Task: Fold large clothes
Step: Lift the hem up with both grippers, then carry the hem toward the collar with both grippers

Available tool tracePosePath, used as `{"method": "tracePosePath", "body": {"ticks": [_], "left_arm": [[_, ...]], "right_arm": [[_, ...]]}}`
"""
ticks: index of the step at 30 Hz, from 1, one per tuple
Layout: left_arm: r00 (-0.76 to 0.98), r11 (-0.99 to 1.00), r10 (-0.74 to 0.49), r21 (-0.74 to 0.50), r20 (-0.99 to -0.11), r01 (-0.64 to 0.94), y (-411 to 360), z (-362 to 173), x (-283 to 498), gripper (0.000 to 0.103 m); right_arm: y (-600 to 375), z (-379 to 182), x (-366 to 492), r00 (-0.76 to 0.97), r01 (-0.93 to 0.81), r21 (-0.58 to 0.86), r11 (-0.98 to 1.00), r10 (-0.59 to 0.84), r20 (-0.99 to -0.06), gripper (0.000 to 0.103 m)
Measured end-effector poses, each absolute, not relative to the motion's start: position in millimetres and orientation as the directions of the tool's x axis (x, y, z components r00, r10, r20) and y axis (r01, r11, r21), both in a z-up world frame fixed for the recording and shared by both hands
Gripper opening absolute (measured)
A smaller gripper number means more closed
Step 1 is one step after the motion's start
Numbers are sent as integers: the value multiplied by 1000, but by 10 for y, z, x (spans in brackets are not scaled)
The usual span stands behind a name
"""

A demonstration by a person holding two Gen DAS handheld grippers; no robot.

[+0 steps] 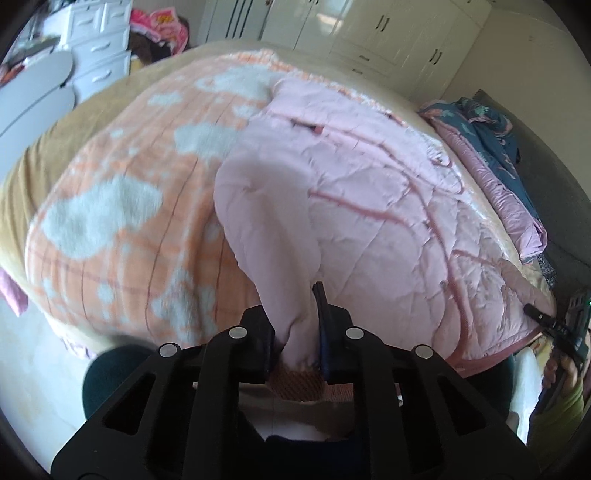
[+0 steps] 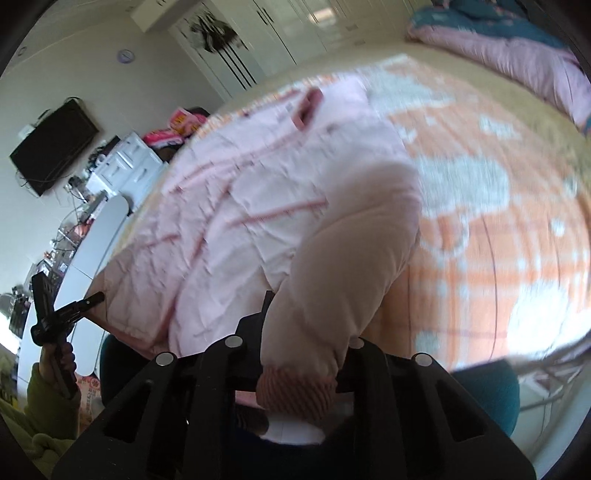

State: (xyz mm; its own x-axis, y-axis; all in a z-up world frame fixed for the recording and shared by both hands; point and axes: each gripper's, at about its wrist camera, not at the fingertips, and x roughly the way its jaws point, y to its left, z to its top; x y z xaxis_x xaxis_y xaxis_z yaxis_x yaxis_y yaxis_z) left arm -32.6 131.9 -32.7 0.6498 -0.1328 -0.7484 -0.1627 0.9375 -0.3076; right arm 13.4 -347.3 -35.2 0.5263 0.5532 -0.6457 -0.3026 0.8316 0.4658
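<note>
A pink quilted jacket lies spread on an orange-and-white checked blanket that covers the bed. Darker pink lines run across its body, and its collar end lies toward the far side of the bed.

The left hand-held gripper pinches the end of one sleeve just above its ribbed cuff; the fabric is pressed between the two black fingers and the cuff hangs below them, off the near edge of the bed. The sleeve rises from the jacket's left side and bends down to the grip.

The right hand-held gripper pinches the other sleeve in the same way, with its striped pink cuff bunched just under the fingers. This sleeve lies over the jacket's right edge, beside bare blanket.

Each wrist view catches the other hand-held gripper at its edge, held in a hand with a yellow-green sleeve cuff.

A folded pink and teal quilt sits at the bed's far right side. White wardrobes stand behind the bed, white drawers to its left with bright pink cloth beside them. A dark screen hangs on the wall. Both pictures are somewhat blurred.
</note>
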Motion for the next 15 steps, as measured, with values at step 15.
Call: {"method": "tracePosePath", "body": {"ticks": [15], "left_arm": [[756,941,-130,-320,-642,-110,1378,273,118,9]], "right_arm": [[-3496,273,482,623,-354,487,799,589,-515,14]]}}
